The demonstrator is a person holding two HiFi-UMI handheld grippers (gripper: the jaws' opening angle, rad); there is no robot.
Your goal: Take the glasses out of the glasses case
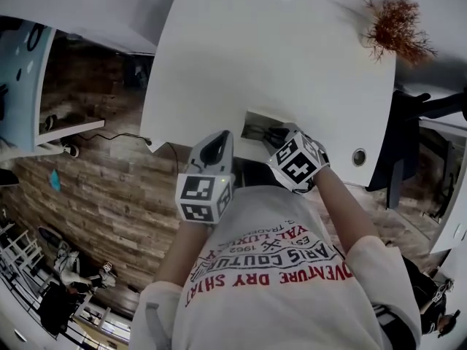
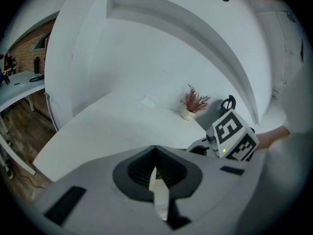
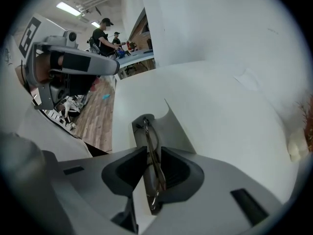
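The pale grey glasses case (image 1: 253, 125) lies open at the near edge of the white table (image 1: 255, 49). In the right gripper view, thin-rimmed glasses (image 3: 147, 140) lie edge-on in the case (image 3: 173, 129). My right gripper (image 3: 149, 166) points steeply down over them, jaws open, with the glasses between the pads and close to both. In the head view it (image 1: 276, 135) is at the case. My left gripper (image 1: 223, 137) hangs just left of the case, off the table's edge. Its jaws (image 2: 156, 169) are shut, with only a pale sliver showing between the pads. It (image 3: 113, 67) is apart from the case.
A dried reddish plant (image 1: 394, 24) in a small pot (image 2: 188, 113) stands at the table's far right. A flat white slip (image 2: 148, 101) lies mid-table. Wooden floor (image 1: 95, 188) drops away on the left. People (image 3: 102, 33) work at a far bench.
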